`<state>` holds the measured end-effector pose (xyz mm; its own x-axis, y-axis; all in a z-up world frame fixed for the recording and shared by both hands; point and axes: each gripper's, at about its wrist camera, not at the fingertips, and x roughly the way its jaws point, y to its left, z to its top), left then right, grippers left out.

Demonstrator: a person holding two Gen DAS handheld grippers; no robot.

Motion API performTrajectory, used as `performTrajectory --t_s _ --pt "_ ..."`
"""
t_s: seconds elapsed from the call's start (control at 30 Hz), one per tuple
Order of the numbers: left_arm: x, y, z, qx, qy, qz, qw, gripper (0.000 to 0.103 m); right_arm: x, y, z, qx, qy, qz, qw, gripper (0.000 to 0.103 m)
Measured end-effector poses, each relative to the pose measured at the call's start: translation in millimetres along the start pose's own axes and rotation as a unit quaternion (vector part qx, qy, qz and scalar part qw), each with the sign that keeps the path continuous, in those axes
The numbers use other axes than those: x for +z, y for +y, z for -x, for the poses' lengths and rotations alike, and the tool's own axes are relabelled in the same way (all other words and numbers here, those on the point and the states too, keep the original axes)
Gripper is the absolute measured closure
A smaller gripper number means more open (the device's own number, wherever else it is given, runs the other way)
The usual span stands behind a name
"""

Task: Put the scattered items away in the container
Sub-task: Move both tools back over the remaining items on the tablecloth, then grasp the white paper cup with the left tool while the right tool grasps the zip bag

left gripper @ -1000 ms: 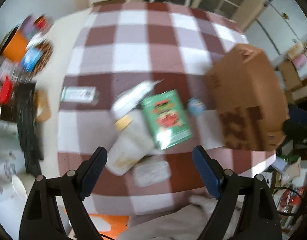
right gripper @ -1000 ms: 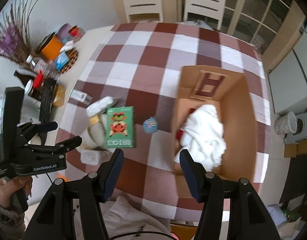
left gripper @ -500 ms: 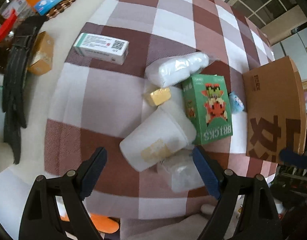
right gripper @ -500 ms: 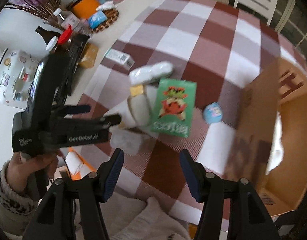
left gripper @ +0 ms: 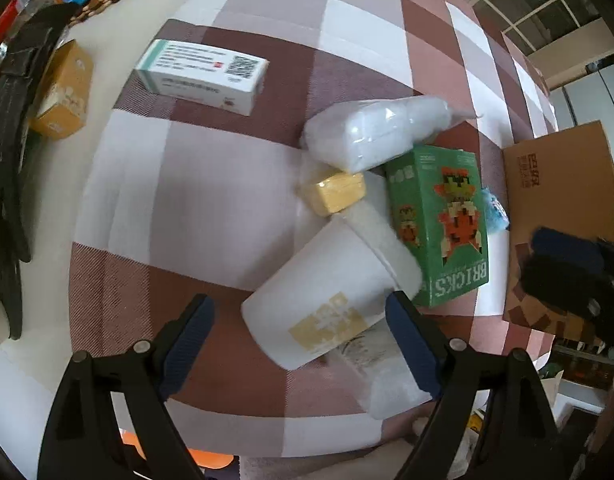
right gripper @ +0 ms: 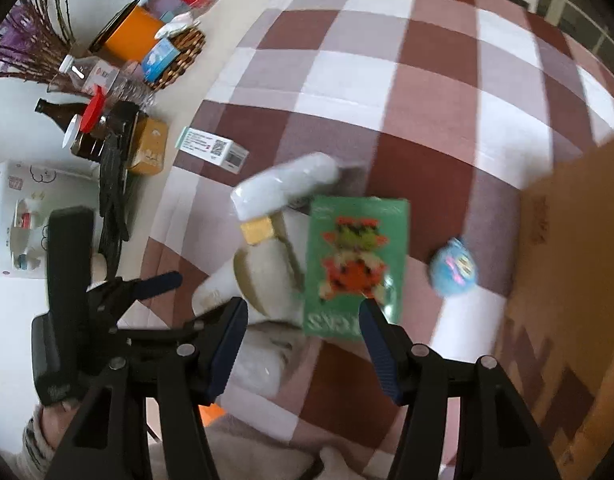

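Two open, empty grippers hang over the worktop clutter: the left gripper (left gripper: 299,332), jaws wide, straddles the toppled white cup (left gripper: 319,304), whose long axis runs diagonally between them, while the right gripper (right gripper: 303,332) faces the green box (right gripper: 355,264) beside the cardboard container (right gripper: 567,280)

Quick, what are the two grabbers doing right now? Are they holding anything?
Left gripper: open, holding nothing, above the white cup.
Right gripper: open, holding nothing, above the green box.
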<state>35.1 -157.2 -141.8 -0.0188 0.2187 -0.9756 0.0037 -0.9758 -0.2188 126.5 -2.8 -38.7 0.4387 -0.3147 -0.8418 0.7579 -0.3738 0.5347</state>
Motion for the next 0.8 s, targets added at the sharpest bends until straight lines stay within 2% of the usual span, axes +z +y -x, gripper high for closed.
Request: performTrajectory --t_s 0.2,0.27,0.33,0.47,0.6,0.67,0.8 --pt "-5 22 0 -0.004 -0.002 0.021 0.9998 0.013 14 20 -49 0.024 0.054 0.035 0.998 0.044" --pt "-7 27 -2 -0.003 -0.004 0.025 0.9997 0.008 16 22 -61 0.019 0.064 0.04 0.997 0.044" --pt "-10 31 -4 -0.002 -0.009 0.025 0.9996 0.005 18 22 -65 0.025 0.063 0.04 0.997 0.044" --pt "-10 38 -8 -0.019 -0.013 0.029 0.9993 0.003 22 24 -53 -0.005 0.038 0.057 0.998 0.044" --pt "-5 37 -8 -0.012 -0.015 0.026 0.9995 0.003 40 16 -44 -0.02 0.019 0.051 0.998 0.044" --pt "-3 35 -8 -0.009 -0.015 0.022 0.9996 0.003 51 13 -48 -0.006 0.024 0.038 0.999 0.044" --pt "-2 31 -10 -0.01 -0.012 0.015 0.9998 0.003 73 -2 -63 0.057 0.036 -0.048 0.997 0.044"
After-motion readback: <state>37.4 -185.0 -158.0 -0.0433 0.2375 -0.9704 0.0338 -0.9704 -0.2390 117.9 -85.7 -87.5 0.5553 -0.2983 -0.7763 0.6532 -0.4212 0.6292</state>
